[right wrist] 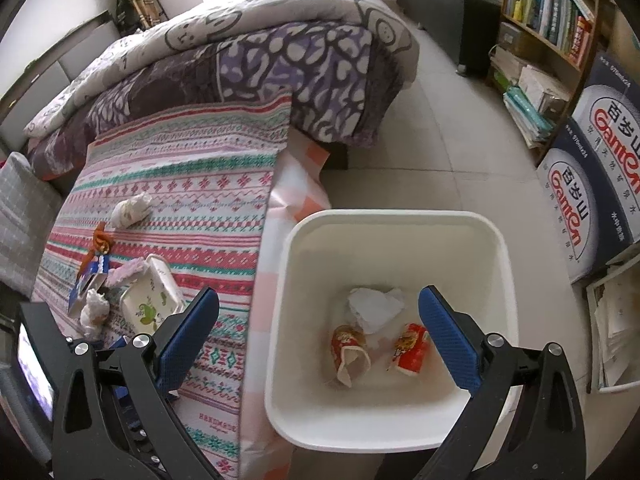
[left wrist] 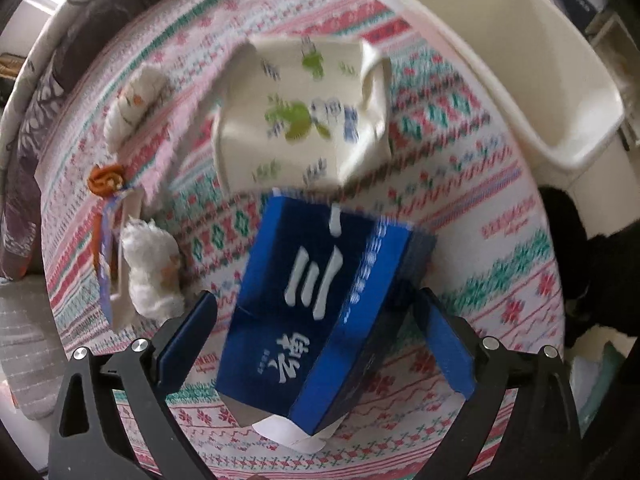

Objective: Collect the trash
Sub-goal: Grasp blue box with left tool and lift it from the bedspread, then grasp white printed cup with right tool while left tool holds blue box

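A blue carton with white characters (left wrist: 320, 312) lies on the patterned bedspread (left wrist: 480, 264) between the wide-open fingers of my left gripper (left wrist: 316, 320), which do not touch it. Beyond it lie a crumpled cream tissue pack (left wrist: 304, 112), two tissue wads (left wrist: 132, 104) (left wrist: 152, 268) and an orange wrapper (left wrist: 106, 178). My right gripper (right wrist: 320, 336) is open and empty above the white bin (right wrist: 400, 412), which holds crumpled paper (right wrist: 376, 306) and two red wrappers (right wrist: 348, 350) (right wrist: 412, 350). The tissue pack (right wrist: 150, 300) and wads also show in the right wrist view.
The bin (left wrist: 520, 64) stands beside the bed at the right. A folded quilt (right wrist: 248, 52) covers the far end of the bed. A bookshelf (right wrist: 548, 32) and stacked Ganten cartons (right wrist: 592, 184) stand on the tiled floor at the right.
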Tool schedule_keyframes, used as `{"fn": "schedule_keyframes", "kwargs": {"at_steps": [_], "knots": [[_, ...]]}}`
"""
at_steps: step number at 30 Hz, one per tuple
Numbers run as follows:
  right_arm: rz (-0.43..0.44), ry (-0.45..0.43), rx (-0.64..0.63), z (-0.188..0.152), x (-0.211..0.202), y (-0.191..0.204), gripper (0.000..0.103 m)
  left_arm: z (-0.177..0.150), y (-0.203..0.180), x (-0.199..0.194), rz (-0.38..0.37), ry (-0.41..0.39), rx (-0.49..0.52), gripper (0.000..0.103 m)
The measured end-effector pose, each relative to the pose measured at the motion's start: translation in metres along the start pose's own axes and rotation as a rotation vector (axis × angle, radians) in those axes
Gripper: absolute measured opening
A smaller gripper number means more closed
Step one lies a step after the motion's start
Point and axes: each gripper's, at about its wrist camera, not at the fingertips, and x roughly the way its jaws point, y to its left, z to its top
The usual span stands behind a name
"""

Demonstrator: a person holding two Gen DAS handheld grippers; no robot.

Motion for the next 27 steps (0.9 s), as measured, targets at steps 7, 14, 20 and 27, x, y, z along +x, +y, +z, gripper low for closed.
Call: {"fn": "schedule_keyframes", "kwargs": {"at_steps": [7,14,20,27], "knots": [[0.011,0.028,-0.051,-0.003,0.011,0.027,0.096,-0.025,0.004,0.000,-0.050,-0.066,-0.015,0.081],[0.050,0.058,-0.108,-0.007,0.025,0.064,0.096,-0.053,0.020,-0.014,-0.045,-0.140,-0.084,0.062],[0.065,0.070,-0.197,-0.014,0.036,0.101,0.096,-0.082,0.059,-0.027,-0.045,-0.208,-0.215,0.058],[0.086,0.096,-0.363,-0.028,0.049,0.144,0.096,-0.096,0.093,-0.068,-0.072,-0.329,-0.395,0.058]]}}
